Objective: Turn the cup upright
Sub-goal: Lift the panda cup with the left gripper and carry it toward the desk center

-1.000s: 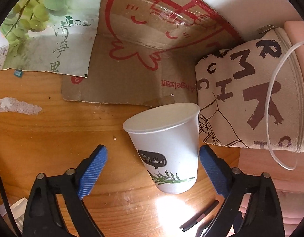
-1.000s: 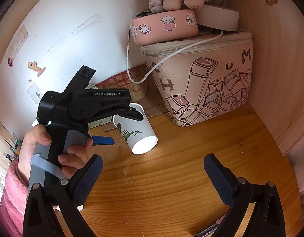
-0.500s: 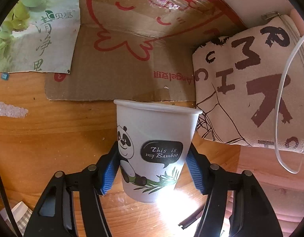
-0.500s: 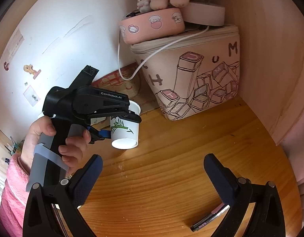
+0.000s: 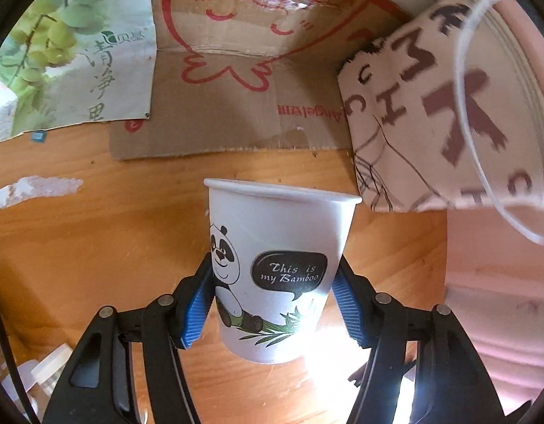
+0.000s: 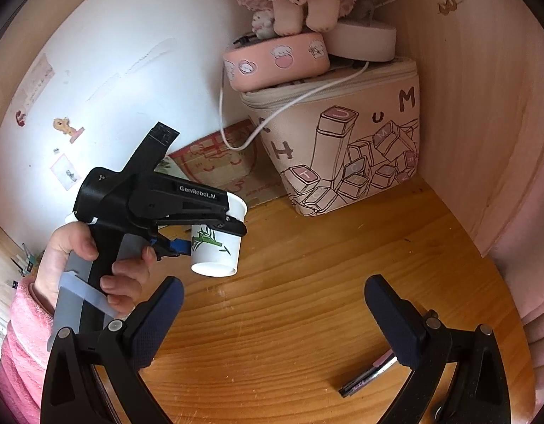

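A white paper cup [image 5: 279,247] with a panda print sits between the blue pads of my left gripper [image 5: 272,304], which is shut on its lower half. The cup is held upright, rim up, above the wooden table [image 5: 95,247]. In the right wrist view the same cup [image 6: 217,247] hangs in the left gripper [image 6: 208,233] with its base off the table [image 6: 307,300]. My right gripper [image 6: 272,318] is open and empty, nearer the table's front.
A printed cloth bag [image 6: 346,155] stands at the back right with a pink case [image 6: 275,63], a doll and a white cable on it. Cardboard [image 5: 236,70] and a grape poster [image 5: 70,53] lean on the wall. A pen [image 6: 367,378] lies by the right gripper.
My left gripper has closed on the cup, turned it from tilted to upright, and lifted it off the table. The right gripper has stayed open.
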`<move>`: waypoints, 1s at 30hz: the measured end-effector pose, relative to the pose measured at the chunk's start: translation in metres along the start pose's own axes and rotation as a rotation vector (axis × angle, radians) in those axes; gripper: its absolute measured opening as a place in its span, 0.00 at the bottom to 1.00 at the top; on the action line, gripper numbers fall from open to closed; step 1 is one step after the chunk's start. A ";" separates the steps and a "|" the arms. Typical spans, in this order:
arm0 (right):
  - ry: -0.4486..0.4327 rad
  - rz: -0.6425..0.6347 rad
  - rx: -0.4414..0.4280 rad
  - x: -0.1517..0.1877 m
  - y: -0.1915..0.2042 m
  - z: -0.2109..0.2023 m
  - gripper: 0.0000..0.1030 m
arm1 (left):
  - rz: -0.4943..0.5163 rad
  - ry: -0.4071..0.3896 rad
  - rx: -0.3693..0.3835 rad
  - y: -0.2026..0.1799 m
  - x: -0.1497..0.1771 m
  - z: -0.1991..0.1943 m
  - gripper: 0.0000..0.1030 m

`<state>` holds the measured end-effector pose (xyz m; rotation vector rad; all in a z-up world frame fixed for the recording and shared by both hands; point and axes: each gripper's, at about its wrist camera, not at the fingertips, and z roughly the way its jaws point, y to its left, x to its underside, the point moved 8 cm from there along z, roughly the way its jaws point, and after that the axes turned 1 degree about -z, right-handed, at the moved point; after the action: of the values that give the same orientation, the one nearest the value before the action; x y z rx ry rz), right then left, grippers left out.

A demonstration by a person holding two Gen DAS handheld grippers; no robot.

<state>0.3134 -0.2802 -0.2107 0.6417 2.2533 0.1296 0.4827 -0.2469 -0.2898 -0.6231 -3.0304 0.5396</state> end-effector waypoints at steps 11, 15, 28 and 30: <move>-0.043 0.016 -0.065 0.012 0.023 -0.045 1.00 | 0.134 -0.065 -0.090 -0.030 0.042 -0.035 0.64; -0.060 0.000 -0.077 0.021 0.033 -0.066 1.00 | 0.164 -0.098 -0.098 -0.003 0.073 -0.066 0.64; -0.065 -0.030 -0.147 0.070 0.069 -0.131 1.00 | 0.205 -0.208 -0.099 0.016 0.154 -0.143 0.64; -0.056 -0.034 -0.164 0.079 0.075 -0.139 1.00 | 0.207 -0.221 -0.099 0.023 0.170 -0.153 0.64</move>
<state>0.2004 -0.1619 -0.1448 0.5132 2.1716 0.2732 0.3456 -0.1110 -0.1646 -0.9502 -3.2356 0.4958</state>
